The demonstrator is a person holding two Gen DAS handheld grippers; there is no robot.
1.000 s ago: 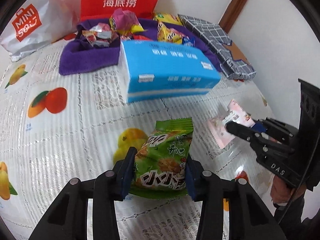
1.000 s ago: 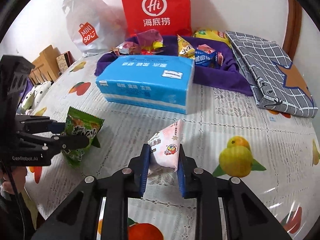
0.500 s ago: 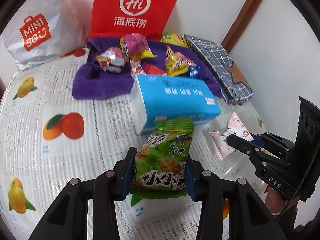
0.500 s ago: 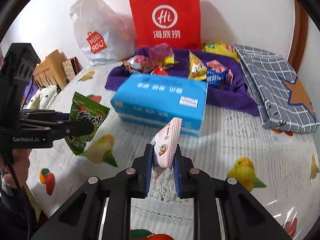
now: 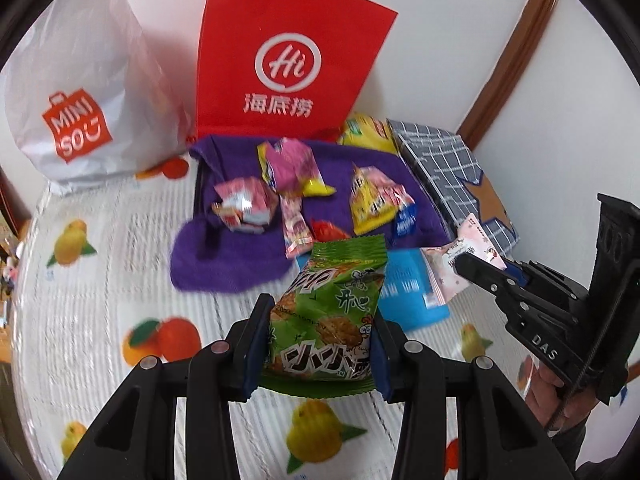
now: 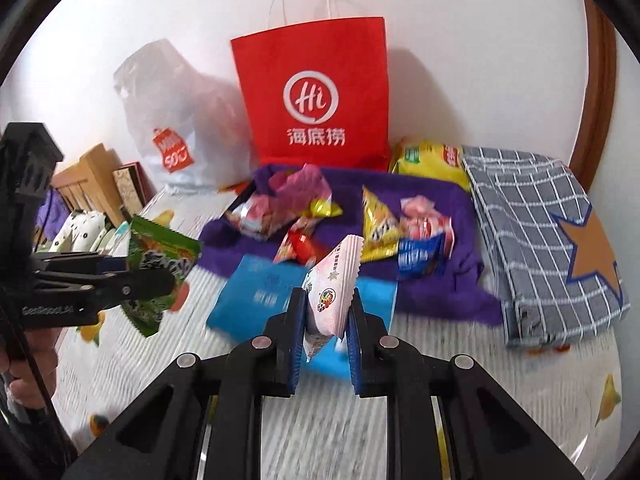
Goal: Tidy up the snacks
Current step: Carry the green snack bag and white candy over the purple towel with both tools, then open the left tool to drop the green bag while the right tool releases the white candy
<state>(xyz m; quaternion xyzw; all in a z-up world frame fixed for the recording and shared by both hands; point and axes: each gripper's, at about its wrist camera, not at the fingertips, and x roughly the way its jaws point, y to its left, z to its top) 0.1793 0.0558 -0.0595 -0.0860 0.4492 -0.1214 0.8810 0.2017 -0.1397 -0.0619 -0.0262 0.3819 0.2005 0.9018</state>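
Both packets lifted off the table in the last second and carried toward the purple cloth (image 5: 224, 264), so this reads as mid-transport with drop-off onto the pile next, my guess. Left gripper (image 5: 318, 346) pinching the green snack packet (image 5: 332, 316), held in the air just short of the cloth's near edge. Right gripper (image 6: 325, 320) pinching the pink-white packet (image 6: 332, 288), held over the blue tissue pack (image 6: 256, 296) that sits against the cloth's near edge. Blur in both views fits motion in progress. Count: 2 packets in the grippers; on the cloth roughly 7 loose snacks, pile overlaps so not exact: a magenta-yellow one (image 5: 292, 164), a pink-white crumpled one (image 5: 244, 208), a thin pink stick, a small red one, a yellow triangular one (image 5: 370, 200), a pink one and a blue one (image 6: 420, 256). 1 yellow bag (image 6: 432, 160) at the cloth's far right corner. 1 red paper bag (image 5: 288, 60) behind the cloth, 1 white plastic bag (image 5: 76, 92) to its left, 1 folded checked cloth (image 6: 540, 232) to its right
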